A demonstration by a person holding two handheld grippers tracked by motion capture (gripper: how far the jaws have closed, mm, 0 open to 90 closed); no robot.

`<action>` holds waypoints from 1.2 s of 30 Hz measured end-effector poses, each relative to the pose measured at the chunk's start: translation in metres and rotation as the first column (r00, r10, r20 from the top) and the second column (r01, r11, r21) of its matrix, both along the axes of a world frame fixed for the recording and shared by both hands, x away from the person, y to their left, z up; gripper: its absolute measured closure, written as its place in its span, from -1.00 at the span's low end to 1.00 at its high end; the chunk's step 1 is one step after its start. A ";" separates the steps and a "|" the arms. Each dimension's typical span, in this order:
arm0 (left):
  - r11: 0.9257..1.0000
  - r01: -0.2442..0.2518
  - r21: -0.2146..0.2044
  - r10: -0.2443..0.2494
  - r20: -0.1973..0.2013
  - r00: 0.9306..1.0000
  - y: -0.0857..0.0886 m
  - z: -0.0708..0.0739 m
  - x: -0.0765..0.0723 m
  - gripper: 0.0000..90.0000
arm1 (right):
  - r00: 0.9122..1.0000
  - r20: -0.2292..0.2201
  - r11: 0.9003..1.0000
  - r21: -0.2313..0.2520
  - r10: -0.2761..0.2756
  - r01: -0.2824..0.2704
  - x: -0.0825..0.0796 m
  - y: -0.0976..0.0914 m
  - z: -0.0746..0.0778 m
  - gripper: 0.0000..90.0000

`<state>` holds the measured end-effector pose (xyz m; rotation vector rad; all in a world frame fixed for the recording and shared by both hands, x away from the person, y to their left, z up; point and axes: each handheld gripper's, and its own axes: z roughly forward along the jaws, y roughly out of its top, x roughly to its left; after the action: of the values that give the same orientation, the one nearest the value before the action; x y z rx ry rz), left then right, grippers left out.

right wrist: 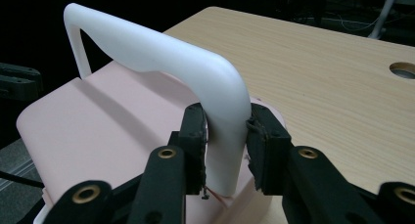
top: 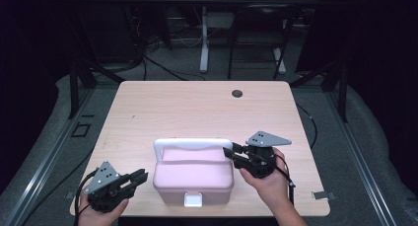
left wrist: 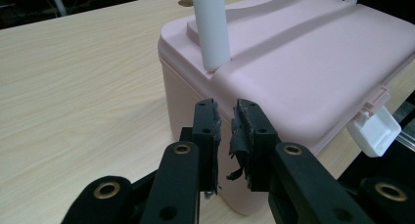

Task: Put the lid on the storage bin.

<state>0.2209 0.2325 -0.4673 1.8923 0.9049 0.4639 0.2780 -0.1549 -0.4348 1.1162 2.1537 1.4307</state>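
Centrally, a pink box with a white handle sits near on the pale wood table; dark floor lies beyond. Right gripper straddles the handle, whether clamped I cannot tell; left gripper stands slightly parted, empty.

A pale pink plastic box with rounded corners sits upright with its lid shut, between the two tongs: just beside the left gripper and at the right gripper. Its white plastic carry handle stands raised, one upright leg between the right tongs' jaws. A white latch hangs on the front face.
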 end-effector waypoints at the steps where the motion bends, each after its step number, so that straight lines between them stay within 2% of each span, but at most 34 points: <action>1: 1.000 0.002 0.000 -0.002 0.001 1.000 0.000 0.000 0.000 0.73 | 1.000 0.003 1.000 0.002 -0.002 0.002 -0.001 -0.001 0.000 0.48; 7: 1.000 0.000 -0.004 0.000 0.000 1.000 0.002 0.003 0.003 0.68 | 1.000 0.012 1.000 0.013 -0.008 0.008 -0.006 -0.006 0.003 0.46; 20: 1.000 -0.024 -0.012 0.024 0.003 1.000 0.004 0.004 0.018 0.62 | 0.998 0.016 0.998 0.034 -0.055 0.055 -0.012 -0.024 0.004 0.45; 27: 0.999 -0.043 -0.026 0.043 0.004 0.999 0.007 0.006 0.027 0.58 | 0.997 0.013 0.997 0.022 -0.078 0.077 -0.013 -0.030 0.001 0.44; 31: 0.999 -0.046 -0.022 0.046 -0.010 0.999 0.009 0.009 0.035 0.52 | 0.996 0.014 0.996 0.021 -0.092 0.092 -0.012 -0.034 0.000 0.41; 36: 0.998 -0.062 -0.030 0.062 -0.003 0.998 0.008 0.011 0.046 0.46 | 0.993 0.011 0.993 0.027 -0.114 0.114 -0.011 -0.039 -0.002 0.35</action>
<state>0.2666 0.2406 -0.4561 1.8416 0.9691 0.4832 0.2667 -0.1936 -0.4371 1.2152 2.0332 1.4158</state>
